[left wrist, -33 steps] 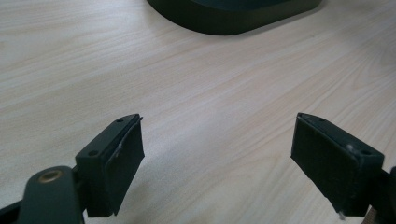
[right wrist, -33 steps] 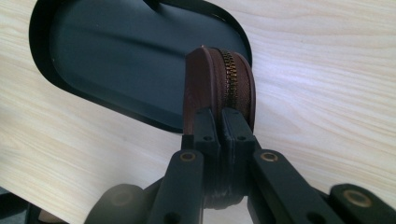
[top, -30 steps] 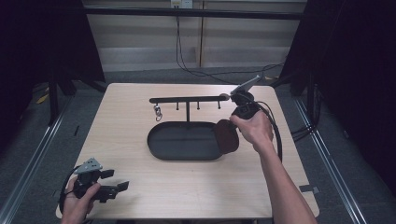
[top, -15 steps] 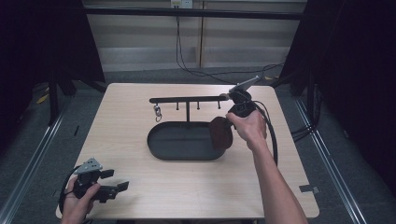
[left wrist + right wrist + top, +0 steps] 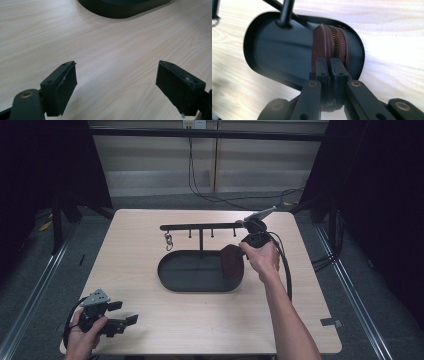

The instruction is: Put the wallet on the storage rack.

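A round dark brown zippered pouch (image 5: 230,261) hangs on edge over the right end of the black oval tray (image 5: 172,276), with my right gripper (image 5: 243,248) shut on its rim. In the right gripper view the two jaws pinch the pouch (image 5: 329,47) beside its zipper, above the tray (image 5: 249,45). A black rack bar (image 5: 200,226) with hooks rises on a post from the tray; a small metal clip (image 5: 168,240) hangs at its left. My left gripper (image 5: 129,315) rests open at the table's front left corner, nothing between its fingers (image 5: 61,87).
The light wooden table (image 5: 150,330) has bare surface in front of the tray. The rack post (image 5: 284,12) stands just left of the pouch. A cable (image 5: 286,270) trails from the right gripper along the forearm. Dark floor and metal rails surround the table.
The right gripper has carried the pouch slightly left and toward the rack, over the tray's right end. The left gripper has stayed put.
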### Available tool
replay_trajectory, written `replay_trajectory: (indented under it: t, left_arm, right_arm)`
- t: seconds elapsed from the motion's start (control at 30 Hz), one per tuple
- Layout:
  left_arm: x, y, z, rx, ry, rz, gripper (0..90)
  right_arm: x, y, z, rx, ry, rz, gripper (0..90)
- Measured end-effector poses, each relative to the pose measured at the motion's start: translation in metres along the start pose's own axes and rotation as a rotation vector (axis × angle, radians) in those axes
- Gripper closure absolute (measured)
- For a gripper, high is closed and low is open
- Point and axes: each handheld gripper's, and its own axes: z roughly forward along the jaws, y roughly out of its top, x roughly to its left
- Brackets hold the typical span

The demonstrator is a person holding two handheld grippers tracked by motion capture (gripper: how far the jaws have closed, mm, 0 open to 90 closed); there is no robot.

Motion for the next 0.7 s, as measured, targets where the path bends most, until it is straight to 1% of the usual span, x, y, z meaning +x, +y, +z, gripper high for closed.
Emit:
replay_trajectory:
  t: [0.07,0.13,0.3,0.33,0.37,0.4,0.5,0.57,0.6,0.7]
  left_arm:
    - [0.0,0.0,0.0,0.0,-0.001,0.001,16.8]
    - [0.0,0.0,0.0,-0.001,0.001,0.004,16.8]
    - [0.001,0.001,0.001,0.002,0.002,0.01,16.8]
    - [0.0,0.001,0.002,0.001,0.004,0.004,16.7]
    - [0.0,0.001,0.002,0.005,0.002,0.008,16.8]
    - [0.0,0.001,0.002,0.001,0.001,0.007,16.7]
    - [0.001,0.001,0.0,0.0,0.001,0.009,16.8]
    - [0.001,0.001,0.0,-0.001,0.002,0.007,16.8]
    - [0.001,0.001,0.0,0.002,0.0,0.008,16.8]
    - [0.001,0.001,0.001,0.004,-0.002,0.01,16.8]
  right_arm:
    - [-0.002,0.0,0.001,-0.002,0.004,0.01,86.3]
    - [-0.005,-0.001,0.004,-0.004,0.009,0.01,86.3]
    - [-0.007,-0.002,0.013,-0.012,0.026,0.019,86.4]
    - [-0.007,-0.002,0.015,-0.024,0.034,0.02,86.4]
    - [-0.007,-0.003,0.018,-0.015,0.048,0.028,86.4]
    - [-0.007,-0.003,0.02,-0.017,0.047,0.028,86.4]
    - [-0.007,-0.004,0.026,-0.018,0.074,0.041,86.4]
    - [-0.009,-0.005,0.03,-0.008,0.089,0.049,86.4]
    - [-0.01,-0.006,0.032,-0.017,0.097,0.059,86.5]
    - [-0.016,-0.007,0.038,-0.013,0.119,0.077,86.4]
